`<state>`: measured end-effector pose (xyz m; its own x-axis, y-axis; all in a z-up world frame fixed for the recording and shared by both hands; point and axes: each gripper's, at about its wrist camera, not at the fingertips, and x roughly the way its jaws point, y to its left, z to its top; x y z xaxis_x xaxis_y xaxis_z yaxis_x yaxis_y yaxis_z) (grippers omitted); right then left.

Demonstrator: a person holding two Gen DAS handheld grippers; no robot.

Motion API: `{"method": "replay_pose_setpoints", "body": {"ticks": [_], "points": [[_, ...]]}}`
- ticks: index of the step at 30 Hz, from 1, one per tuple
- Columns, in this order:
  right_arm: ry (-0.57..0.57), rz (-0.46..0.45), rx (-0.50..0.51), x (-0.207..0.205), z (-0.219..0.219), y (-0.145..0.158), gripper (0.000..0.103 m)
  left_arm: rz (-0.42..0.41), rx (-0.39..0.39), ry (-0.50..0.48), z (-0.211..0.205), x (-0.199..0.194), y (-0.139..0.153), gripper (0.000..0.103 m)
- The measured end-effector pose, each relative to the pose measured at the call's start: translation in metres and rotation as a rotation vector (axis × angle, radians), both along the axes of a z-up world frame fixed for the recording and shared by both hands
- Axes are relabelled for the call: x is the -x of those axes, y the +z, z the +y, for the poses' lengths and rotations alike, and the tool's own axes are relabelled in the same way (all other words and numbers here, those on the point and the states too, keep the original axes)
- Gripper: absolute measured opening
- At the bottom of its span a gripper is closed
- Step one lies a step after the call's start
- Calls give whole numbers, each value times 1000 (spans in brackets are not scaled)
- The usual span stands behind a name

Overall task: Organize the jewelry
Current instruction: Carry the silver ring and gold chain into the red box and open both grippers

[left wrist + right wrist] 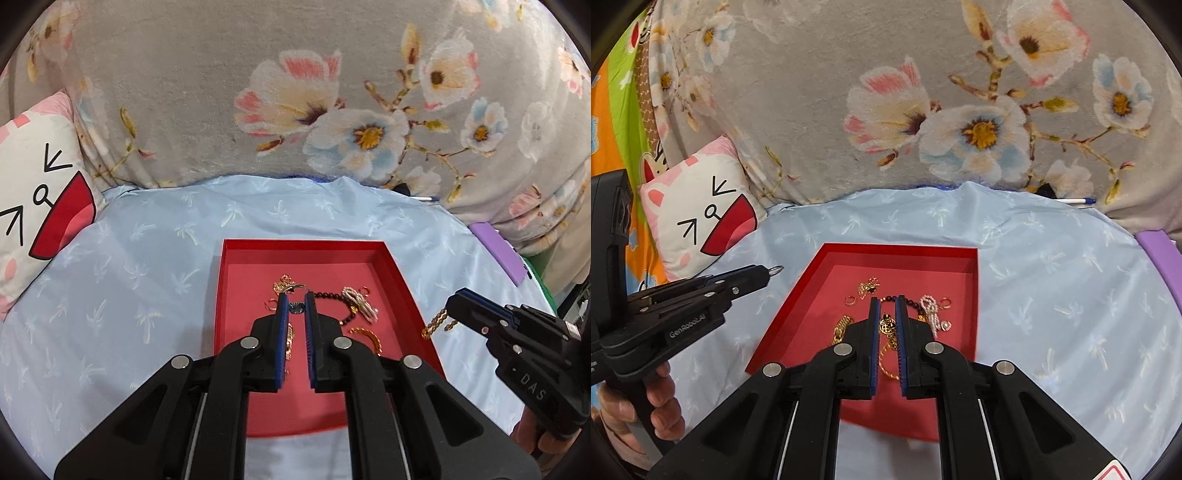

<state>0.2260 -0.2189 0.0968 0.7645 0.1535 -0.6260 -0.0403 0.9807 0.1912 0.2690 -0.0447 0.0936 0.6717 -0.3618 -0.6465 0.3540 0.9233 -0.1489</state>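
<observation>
Red tray [399, 273] on blue sheet [147, 258], jewelry scattered inside. Right gripper [886, 301] clamped on gold chain [437, 322], dangling beside tray's right rim. Left gripper [295, 295] over tray, apparently pinching small ring [775, 270].

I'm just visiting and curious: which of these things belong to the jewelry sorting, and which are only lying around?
Part of the job:
- red tray
- gold chain in the right gripper
- silver ring in the left gripper
- pearl piece
- black bead strand

Just lying about:
- cat pillow
- pen
- purple item
- floral blanket
</observation>
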Motion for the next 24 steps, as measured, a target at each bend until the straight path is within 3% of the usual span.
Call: {"method": "replay_pose_setpoints", "body": {"ticks": [8, 24], "points": [[14, 68, -40, -57, 6, -29, 8, 88, -13, 20, -10, -48, -33, 8], [6, 173, 31, -144, 9, -75, 8, 178, -56, 55, -11, -100, -81, 8]]}}
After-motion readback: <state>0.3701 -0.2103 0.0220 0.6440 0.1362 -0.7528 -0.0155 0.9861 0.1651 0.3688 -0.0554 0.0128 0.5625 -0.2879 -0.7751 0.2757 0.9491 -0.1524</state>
